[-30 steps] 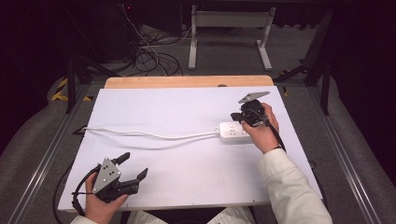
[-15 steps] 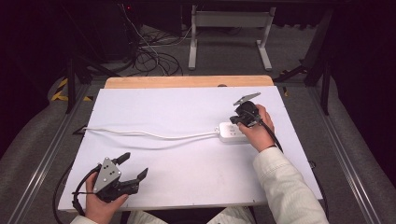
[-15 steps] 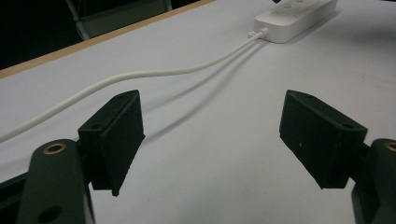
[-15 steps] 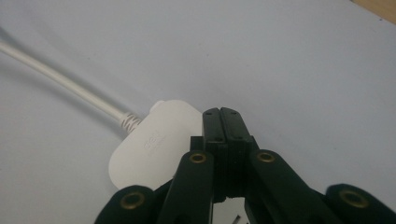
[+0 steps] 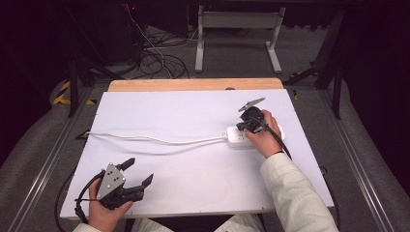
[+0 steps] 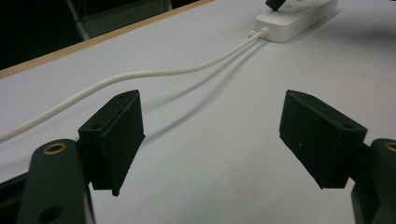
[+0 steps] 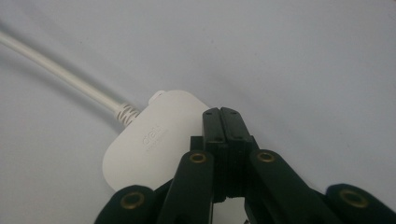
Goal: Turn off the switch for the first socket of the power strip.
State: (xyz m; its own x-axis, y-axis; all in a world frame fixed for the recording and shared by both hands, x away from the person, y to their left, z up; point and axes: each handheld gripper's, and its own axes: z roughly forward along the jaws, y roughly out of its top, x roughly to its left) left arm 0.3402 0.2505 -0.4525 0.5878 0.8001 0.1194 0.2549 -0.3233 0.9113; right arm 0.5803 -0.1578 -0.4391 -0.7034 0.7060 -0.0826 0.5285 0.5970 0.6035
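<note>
A white power strip [image 5: 237, 137] lies at the right of the white tabletop [image 5: 193, 111]. Its white cable [image 5: 154, 140] runs left to the table's left edge. My right gripper [image 5: 243, 129] is shut, and its joined tips [image 7: 220, 112] sit over the top of the power strip [image 7: 154, 140], close to the end where the cable [image 7: 60, 74] enters; nothing is between the jaws. My left gripper [image 5: 140, 170] is held open near the front left edge. Between its wide-apart jaws [image 6: 210, 126] is only bare table, with the cable [image 6: 140, 74] and power strip [image 6: 294, 18] farther off.
A wooden strip [image 5: 193, 84] borders the table's far edge. Beyond it, on the floor, are tangled dark cables [image 5: 154, 58] and a grey metal stand [image 5: 237, 38]. Metal rails run along both sides of the table.
My right gripper has shifted slightly left along the power strip toward its cable end. The left gripper has stayed still and open.
</note>
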